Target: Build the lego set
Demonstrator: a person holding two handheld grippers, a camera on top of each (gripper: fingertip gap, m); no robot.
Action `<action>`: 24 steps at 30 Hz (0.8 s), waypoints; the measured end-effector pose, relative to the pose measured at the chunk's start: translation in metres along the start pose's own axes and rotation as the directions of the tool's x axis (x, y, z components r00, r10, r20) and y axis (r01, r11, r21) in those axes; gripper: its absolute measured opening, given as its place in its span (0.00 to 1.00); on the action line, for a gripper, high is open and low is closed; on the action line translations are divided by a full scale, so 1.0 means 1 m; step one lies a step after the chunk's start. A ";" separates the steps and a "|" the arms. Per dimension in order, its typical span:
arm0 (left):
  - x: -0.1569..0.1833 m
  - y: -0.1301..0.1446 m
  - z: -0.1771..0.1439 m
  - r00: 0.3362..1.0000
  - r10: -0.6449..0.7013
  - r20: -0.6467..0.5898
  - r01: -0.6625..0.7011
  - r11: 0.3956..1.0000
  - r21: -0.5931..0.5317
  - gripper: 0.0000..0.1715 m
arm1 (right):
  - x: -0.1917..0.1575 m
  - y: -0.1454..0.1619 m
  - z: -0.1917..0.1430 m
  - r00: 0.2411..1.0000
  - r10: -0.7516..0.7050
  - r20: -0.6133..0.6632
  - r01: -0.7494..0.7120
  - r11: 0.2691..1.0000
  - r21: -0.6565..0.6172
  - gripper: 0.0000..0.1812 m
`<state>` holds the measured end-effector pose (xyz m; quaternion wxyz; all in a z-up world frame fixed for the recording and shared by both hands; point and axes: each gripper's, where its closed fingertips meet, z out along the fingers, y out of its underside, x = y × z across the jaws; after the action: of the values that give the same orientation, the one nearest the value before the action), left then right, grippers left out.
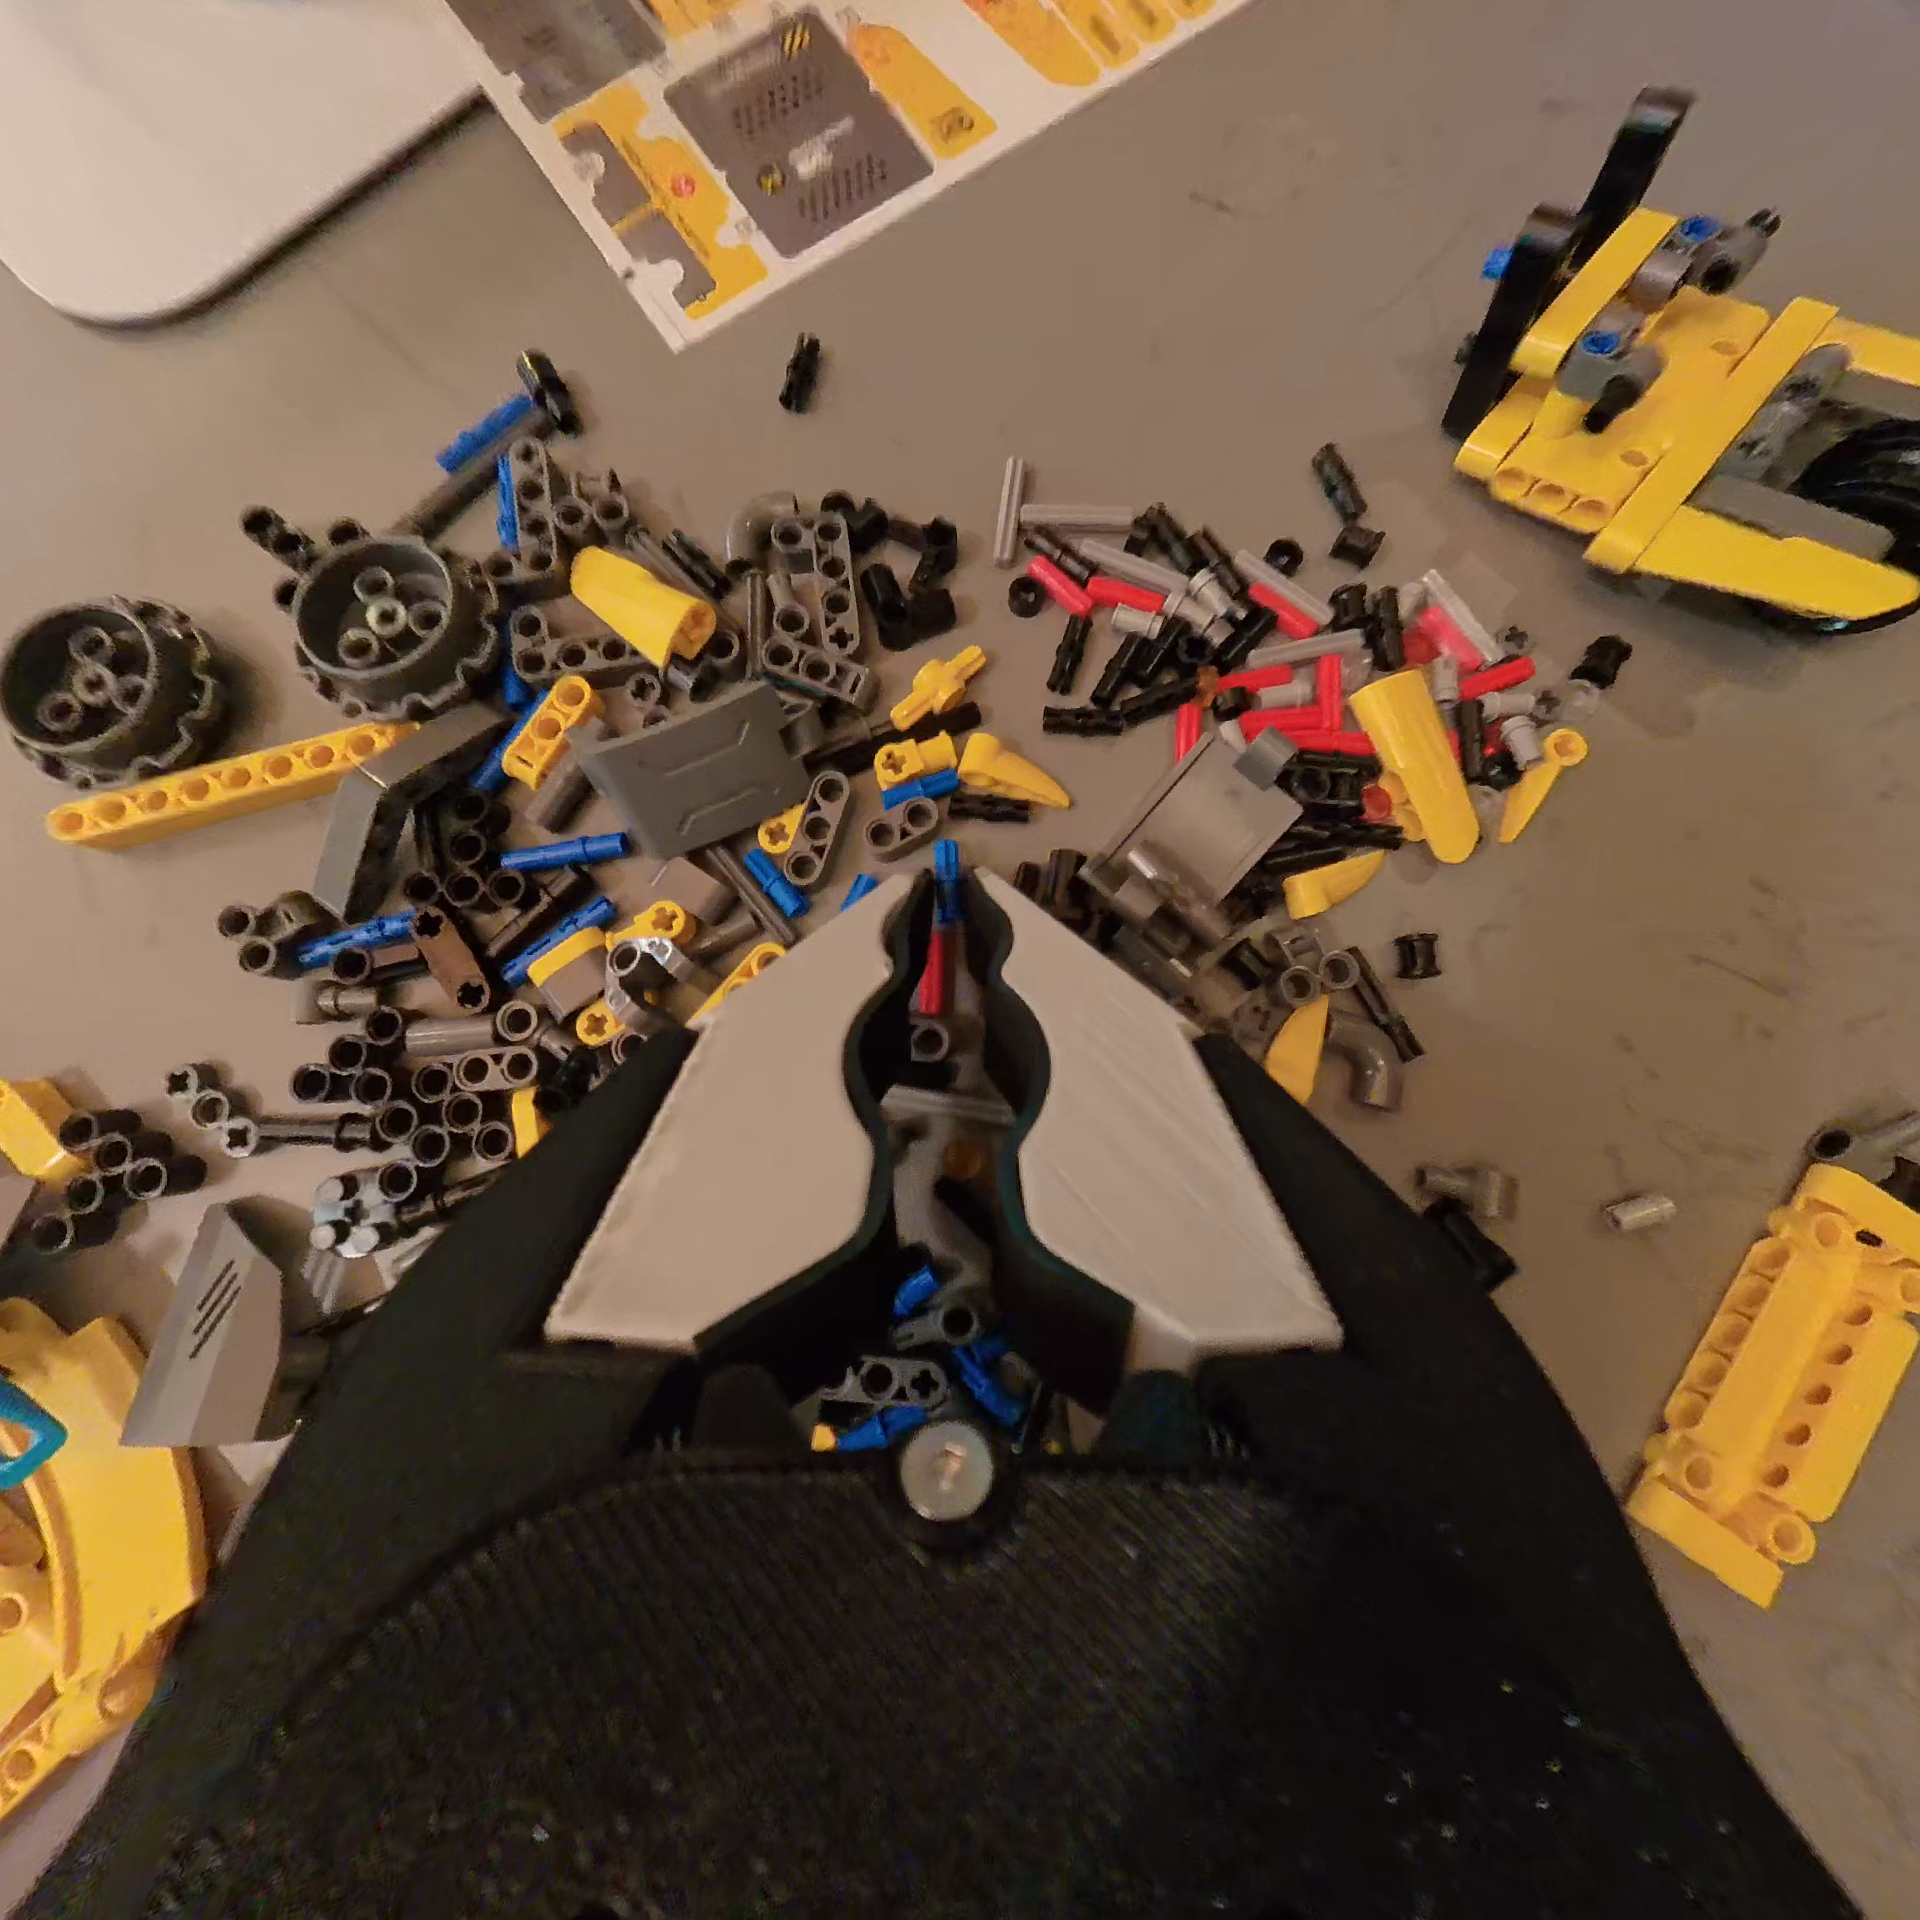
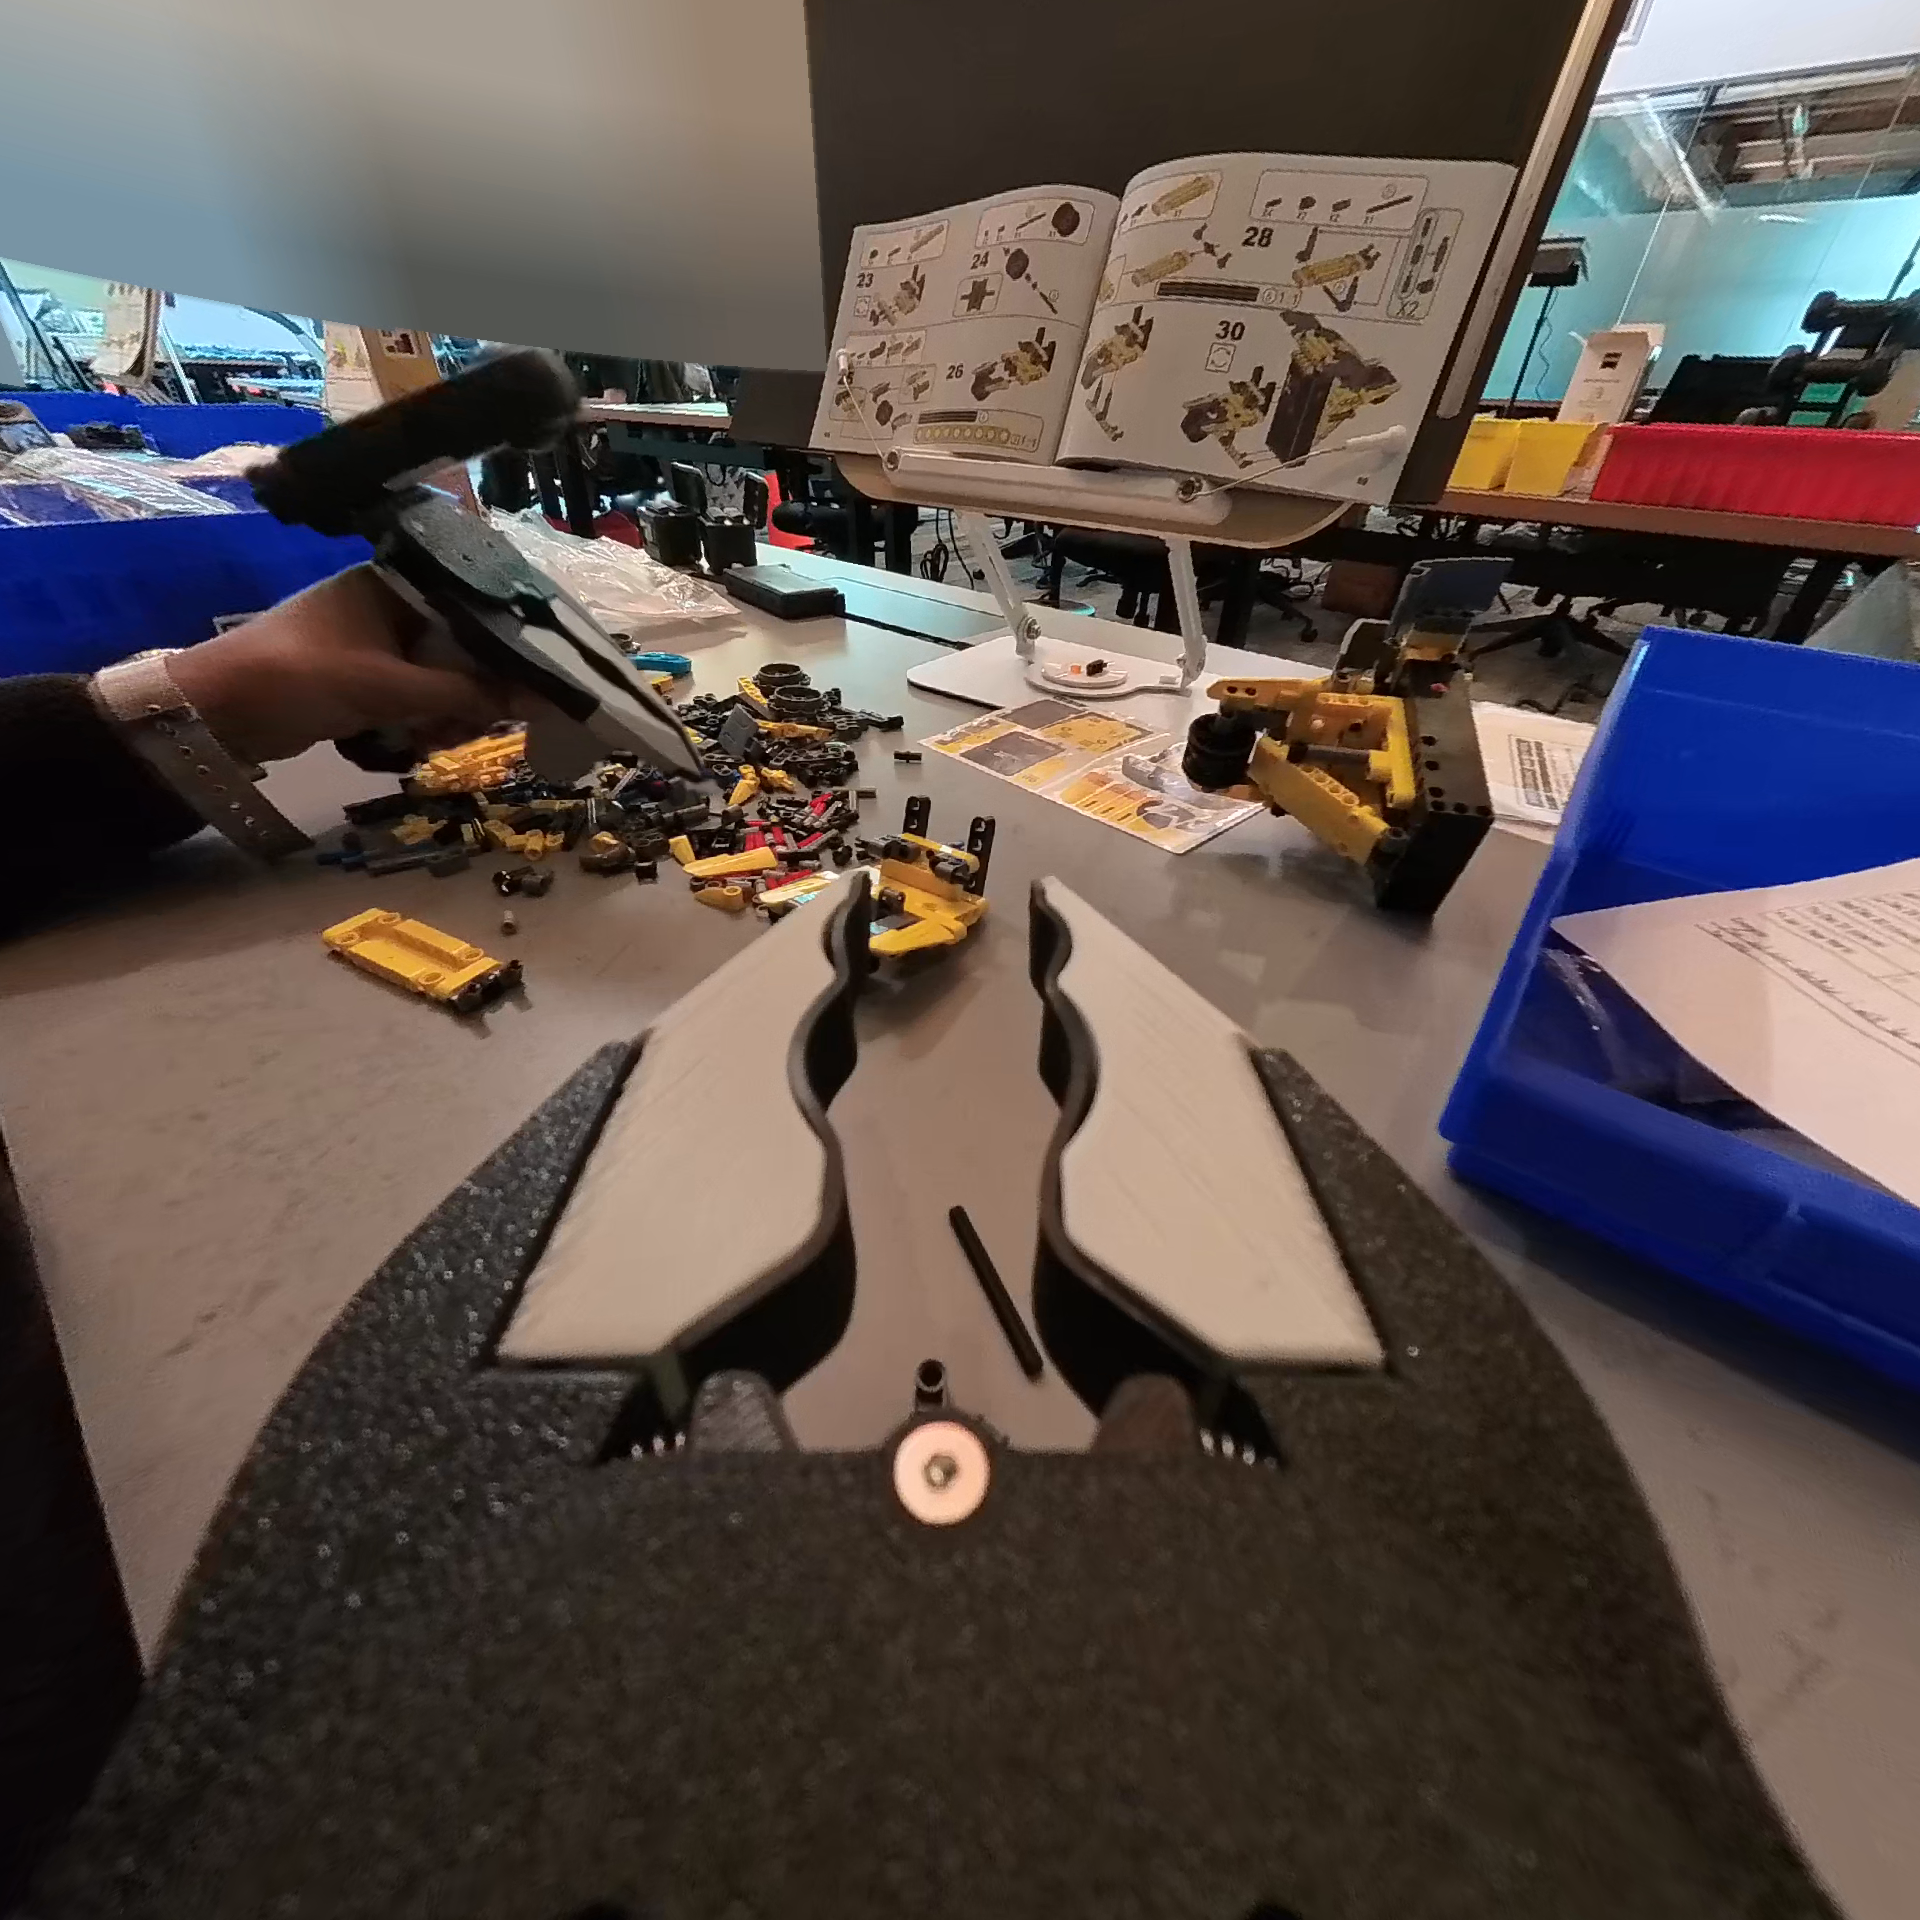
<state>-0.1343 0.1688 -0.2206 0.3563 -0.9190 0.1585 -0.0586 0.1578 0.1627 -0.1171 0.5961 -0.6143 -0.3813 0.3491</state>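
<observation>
My left gripper (image 1: 948,883) points down into a loose pile of small building pieces (image 1: 727,727). Its jaws are nearly closed on a small blue pin (image 1: 945,862) that sticks out past the tips. In the right wrist view a hand holds that gripper (image 2: 623,707) with its tips in the pile (image 2: 727,800). My right gripper (image 2: 951,888) is open and empty, low over the grey table. A small yellow and black sub-assembly (image 2: 925,904) lies just beyond its tips. A thin black axle (image 2: 997,1288) lies on the table between its fingers.
A half-built yellow and black model (image 2: 1351,769) stands right of the pile, also in the left wrist view (image 1: 1704,416). A sticker sheet (image 2: 1081,758), an open booklet on a stand (image 2: 1143,322), a blue bin holding paper (image 2: 1662,1039), a yellow panel (image 2: 416,951) and two dark wheels (image 1: 384,613) are around. The gap from one gripper's tips to the other's is roughly 30 centimetres.
</observation>
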 end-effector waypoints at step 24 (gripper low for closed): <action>0.254 -0.019 0.012 0.815 0.294 -0.499 -0.329 0.944 0.019 0.09 | 0.002 -0.007 -0.006 1.000 0.017 -0.003 -0.017 0.998 0.054 0.16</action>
<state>0.1128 0.1056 -0.2182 0.2769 -0.8462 0.3943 -0.2274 0.1637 0.1622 -0.1101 0.6101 -0.6018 -0.3655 0.3634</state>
